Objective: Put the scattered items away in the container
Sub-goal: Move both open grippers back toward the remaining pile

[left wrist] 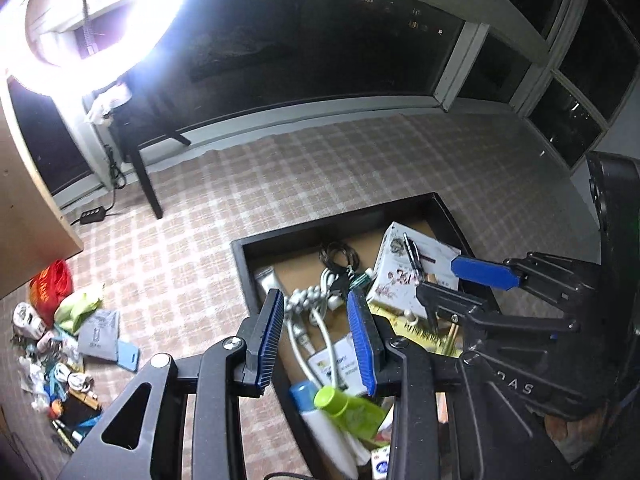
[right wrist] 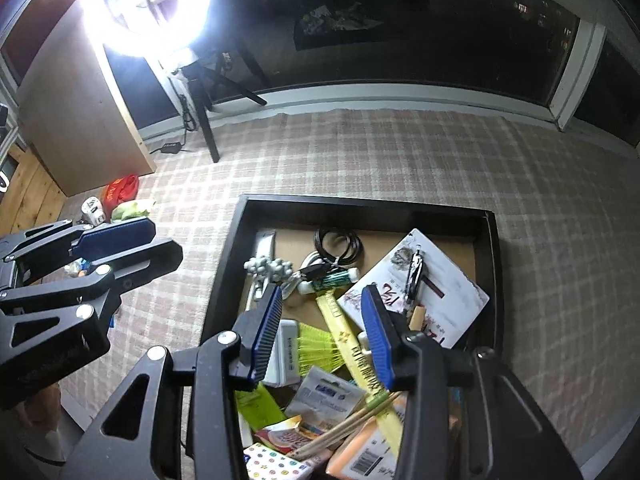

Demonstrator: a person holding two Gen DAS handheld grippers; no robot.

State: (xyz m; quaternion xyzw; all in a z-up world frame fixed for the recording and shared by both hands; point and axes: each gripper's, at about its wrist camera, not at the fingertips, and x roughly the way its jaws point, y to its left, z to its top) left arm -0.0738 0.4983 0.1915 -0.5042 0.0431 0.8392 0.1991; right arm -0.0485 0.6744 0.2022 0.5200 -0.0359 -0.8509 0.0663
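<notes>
In the black tray (right wrist: 493, 280), the yellow ruler (right wrist: 348, 344) lies lengthwise under both grippers' released fingers (right wrist: 264, 332)

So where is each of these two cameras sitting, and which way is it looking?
Left wrist: rides on the left gripper, looking steeply down between its open blue fingers into the black tray; the right gripper pokes in from the right.
Right wrist: rides on the right gripper, also aimed steeply down into the tray; the left gripper shows at the left.
Shared: the tray, the checked floor mat, the ring light and the leftover pile beyond.
</notes>
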